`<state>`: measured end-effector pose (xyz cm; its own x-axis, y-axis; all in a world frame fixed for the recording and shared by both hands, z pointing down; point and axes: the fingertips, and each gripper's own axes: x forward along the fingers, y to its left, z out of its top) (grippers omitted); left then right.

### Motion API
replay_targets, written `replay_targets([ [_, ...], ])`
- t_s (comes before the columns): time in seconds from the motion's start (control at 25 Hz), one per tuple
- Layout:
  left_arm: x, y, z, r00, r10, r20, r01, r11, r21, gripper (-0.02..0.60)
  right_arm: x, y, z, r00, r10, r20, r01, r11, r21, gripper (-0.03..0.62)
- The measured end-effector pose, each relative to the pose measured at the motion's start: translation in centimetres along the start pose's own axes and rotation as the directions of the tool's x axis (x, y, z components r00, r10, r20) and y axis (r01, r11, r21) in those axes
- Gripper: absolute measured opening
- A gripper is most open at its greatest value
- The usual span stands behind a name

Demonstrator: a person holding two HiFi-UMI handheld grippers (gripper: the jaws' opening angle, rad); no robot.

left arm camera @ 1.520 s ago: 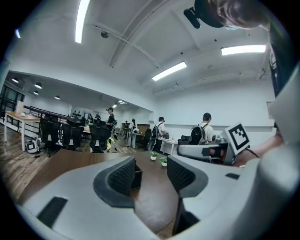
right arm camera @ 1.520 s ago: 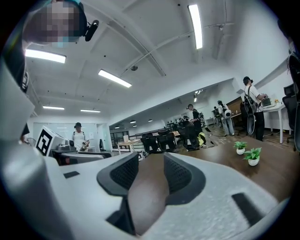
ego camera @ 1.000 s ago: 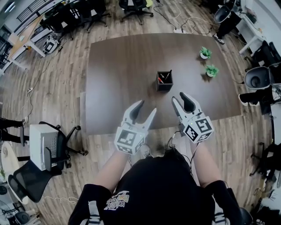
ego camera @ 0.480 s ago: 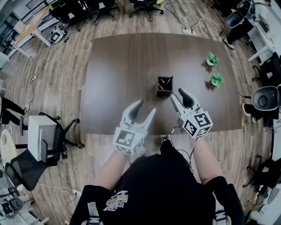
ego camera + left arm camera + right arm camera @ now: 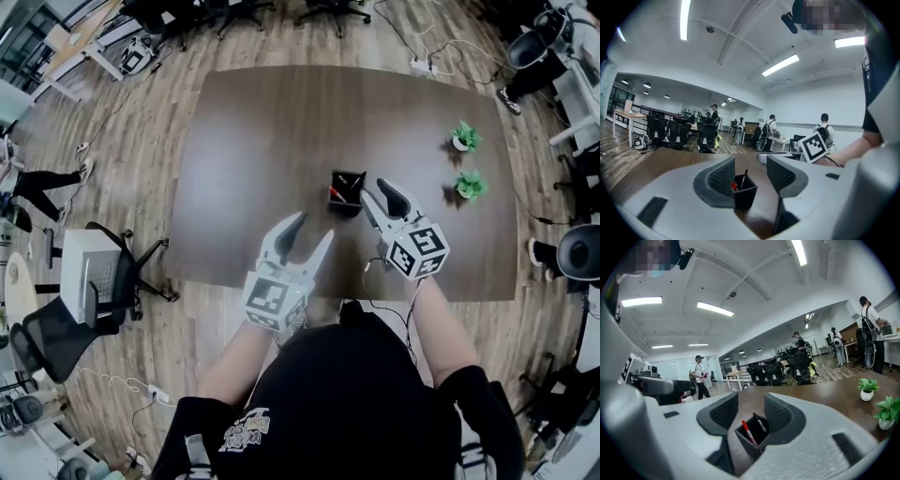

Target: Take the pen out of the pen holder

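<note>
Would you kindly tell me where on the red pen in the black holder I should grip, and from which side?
Grip the red pen at its upper end, the only part clear of the pen holder walls. It leans, so come from above along its tilt, probably with the open right gripper, which is nearest. Mind the black pen beside it.

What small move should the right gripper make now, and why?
Probably ease the right gripper forward and down onto the red pen in the black square pen holder. Its jaws stand open and empty just short of the holder, the pen's top showing between them; the left gripper, also open, hangs further back.
</note>
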<state>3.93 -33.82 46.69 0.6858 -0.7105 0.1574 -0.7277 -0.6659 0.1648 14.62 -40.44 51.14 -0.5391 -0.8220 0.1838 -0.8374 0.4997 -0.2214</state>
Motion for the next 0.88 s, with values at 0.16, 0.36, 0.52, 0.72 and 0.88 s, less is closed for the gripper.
replay_targets([
  [0.16, 1.4, 0.3, -0.3, 1.000, 0.022, -0.005, -0.022, 1.000, -0.002, 0.190, 1.8, -1.5, -1.5, 0.999, 0.026, -0.037, -0.026, 1.000, -0.002, 0.181],
  [0.36, 3.0, 0.6, -0.7, 0.999, 0.048, -0.022, -0.048, 0.999, 0.004, 0.190, 3.8, -3.6, -3.3, 0.995, 0.048, -0.087, -0.048, 0.999, -0.005, 0.180],
  [0.52, 3.8, 0.8, -1.4, 0.997, 0.075, -0.023, -0.075, 0.997, 0.004, 0.190, 4.9, -4.6, -5.0, 0.990, 0.062, -0.130, -0.064, 0.998, -0.008, 0.173],
  [0.72, 4.6, 1.0, -2.0, 0.995, 0.090, -0.032, -0.090, 0.996, -0.007, 0.190, 6.2, -5.7, -6.6, 0.983, 0.069, -0.168, -0.074, 0.997, -0.024, 0.167],
  [0.88, 4.8, 1.3, -2.5, 0.994, 0.102, -0.038, -0.103, 0.995, -0.018, 0.190, 7.0, -5.9, -7.6, 0.979, 0.072, -0.190, -0.085, 0.995, -0.058, 0.156],
])
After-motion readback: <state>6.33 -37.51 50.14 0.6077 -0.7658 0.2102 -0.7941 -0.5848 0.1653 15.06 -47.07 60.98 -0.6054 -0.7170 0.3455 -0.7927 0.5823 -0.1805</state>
